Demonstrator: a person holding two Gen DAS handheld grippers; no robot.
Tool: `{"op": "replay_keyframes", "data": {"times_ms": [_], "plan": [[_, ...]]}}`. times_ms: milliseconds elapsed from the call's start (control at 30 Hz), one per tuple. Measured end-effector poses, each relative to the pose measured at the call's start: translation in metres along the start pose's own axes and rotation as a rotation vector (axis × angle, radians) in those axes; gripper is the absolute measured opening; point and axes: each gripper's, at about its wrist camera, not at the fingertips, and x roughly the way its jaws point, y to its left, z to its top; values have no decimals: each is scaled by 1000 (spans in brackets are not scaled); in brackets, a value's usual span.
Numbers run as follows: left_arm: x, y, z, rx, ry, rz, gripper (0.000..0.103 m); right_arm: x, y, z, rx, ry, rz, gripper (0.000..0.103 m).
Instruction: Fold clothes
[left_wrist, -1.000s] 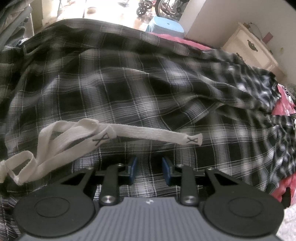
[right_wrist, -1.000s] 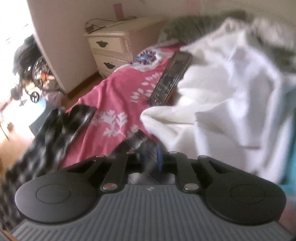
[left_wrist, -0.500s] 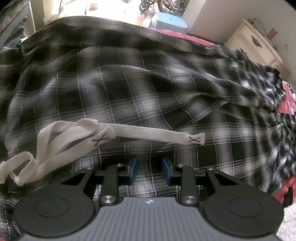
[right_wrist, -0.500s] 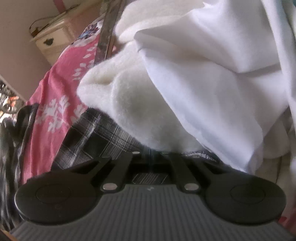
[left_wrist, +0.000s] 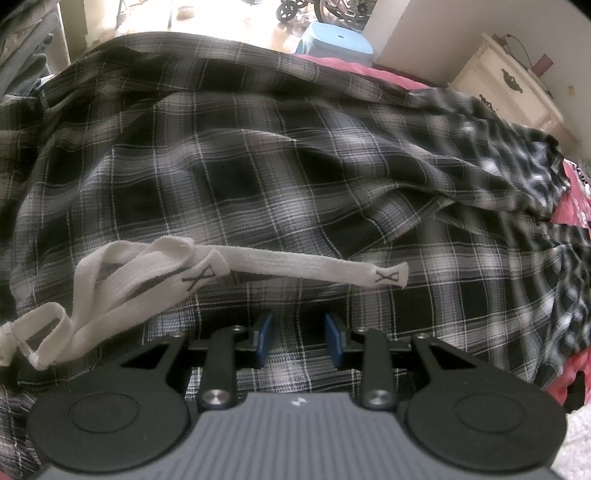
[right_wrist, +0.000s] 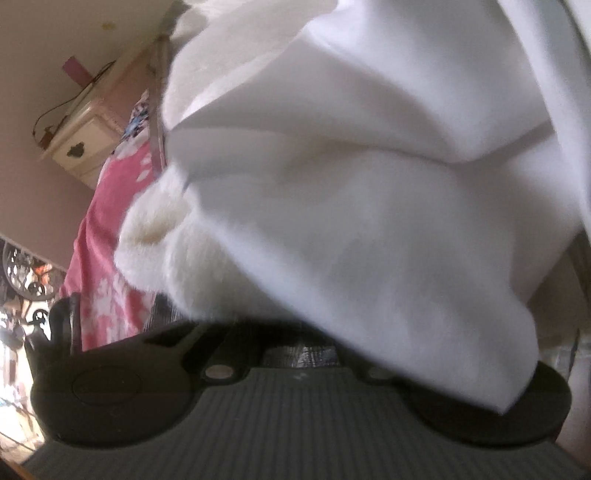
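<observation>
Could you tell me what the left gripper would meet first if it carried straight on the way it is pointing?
Most likely the plaid garment: the left gripper points steeply down at it, its blue pads apart over the cloth. The white drawstring lies just beyond, probably off that line; depth is unclear.

Right gripper (right_wrist: 299, 338) jaws — behind white fleece (right_wrist: 369, 203)

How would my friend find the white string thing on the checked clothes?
Find the big black-and-white plaid garment spread over the pink bedcover. On its near edge lies a flat white fabric drawstring, the only plain white thing there, with stitched X marks on its ends.
</observation>
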Motion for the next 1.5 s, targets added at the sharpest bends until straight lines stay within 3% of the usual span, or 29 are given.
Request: {"op": "replay_keyframes", "data": {"times_ms": [267,500,967,1333,1500], "plan": [[5,0,-3,-3,-10,-3,36,-28,-17,-32,-66,-55,-56,0],[8,-3,-1,-1,-7,-3,36,-10,-24,-8,8,-70,-57,0],[27,-32,21,17,21,19,36,18,-17,30,-7,-107,-88,0],[15,-10,10,9,22,16,36,30,-21,42,-42,-129,-91,0],[16,-7,8,-3,5,5,40,25,-23,38,-31,-83,-98,0]]}}
